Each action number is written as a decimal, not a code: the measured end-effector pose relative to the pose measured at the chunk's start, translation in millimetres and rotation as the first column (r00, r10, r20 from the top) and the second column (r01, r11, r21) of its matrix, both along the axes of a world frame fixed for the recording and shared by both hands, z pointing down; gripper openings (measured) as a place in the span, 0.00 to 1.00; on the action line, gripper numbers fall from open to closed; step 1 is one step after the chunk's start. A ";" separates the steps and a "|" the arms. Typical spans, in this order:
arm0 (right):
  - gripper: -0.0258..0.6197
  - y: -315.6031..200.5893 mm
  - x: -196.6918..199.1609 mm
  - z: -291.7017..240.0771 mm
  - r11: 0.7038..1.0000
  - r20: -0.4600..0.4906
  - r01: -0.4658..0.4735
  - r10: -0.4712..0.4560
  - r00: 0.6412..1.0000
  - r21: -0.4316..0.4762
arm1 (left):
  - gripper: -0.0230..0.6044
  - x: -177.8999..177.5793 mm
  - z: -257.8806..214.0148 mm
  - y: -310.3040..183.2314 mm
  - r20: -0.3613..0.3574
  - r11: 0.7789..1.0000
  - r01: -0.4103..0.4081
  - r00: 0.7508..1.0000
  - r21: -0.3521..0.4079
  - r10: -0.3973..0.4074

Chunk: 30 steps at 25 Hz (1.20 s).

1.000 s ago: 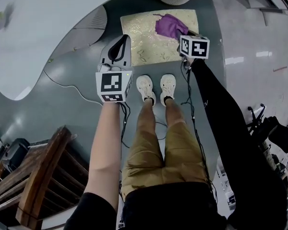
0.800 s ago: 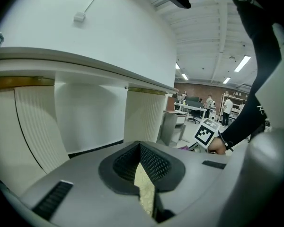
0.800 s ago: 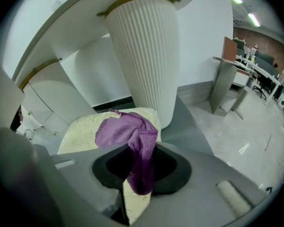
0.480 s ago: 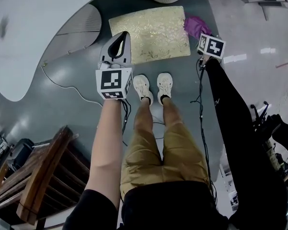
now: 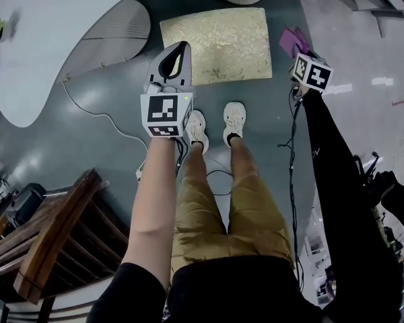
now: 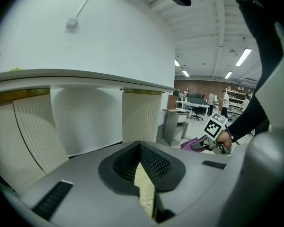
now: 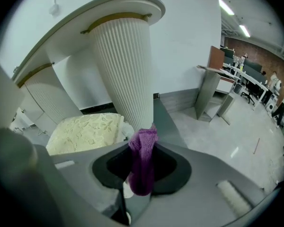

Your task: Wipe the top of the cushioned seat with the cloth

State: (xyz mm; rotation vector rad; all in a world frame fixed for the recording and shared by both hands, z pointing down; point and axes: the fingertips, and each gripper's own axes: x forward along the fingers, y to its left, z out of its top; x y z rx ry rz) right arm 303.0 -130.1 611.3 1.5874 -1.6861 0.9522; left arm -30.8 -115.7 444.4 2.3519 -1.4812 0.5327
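Right hand-held gripper: jaws clamped on the one purple cloth, which stands up in a fold between them. Its lower end is lost behind the jaw body. In the head view the marker cube hides most of these jaws, and only a corner of the cloth shows. The cloth is held in the air just right of the far right corner of the single cushioned seat, not touching it.

Left hand-held gripper: jaws closed on nothing, with a sliver of the seat's pale gold leaf pattern visible through the slit below them. In the head view it covers the seat's near left corner.

One ribbed pedestal of the white desk stands just beyond the seat, its top cut off in the head view. Two white shoes stand on the floor near the seat.
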 end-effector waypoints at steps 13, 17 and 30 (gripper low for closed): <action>0.16 3.3 -234.6 -45.6 0.942 0.220 0.292 -0.323 0.920 0.163 | 0.05 -79.8 -2.0 17.8 0.012 0.999 0.046 0.999 0.014 -0.047; 0.16 31.0 -347.0 -60.7 0.889 0.404 0.417 -0.457 0.792 0.188 | 0.05 -107.1 1.9 24.1 0.010 0.997 0.080 0.997 0.002 -0.080; 0.16 60.0 -377.7 5.3 0.908 0.370 0.410 -0.351 0.860 -0.091 | 0.05 -123.4 16.2 34.2 0.000 0.995 0.093 0.996 -0.023 -0.093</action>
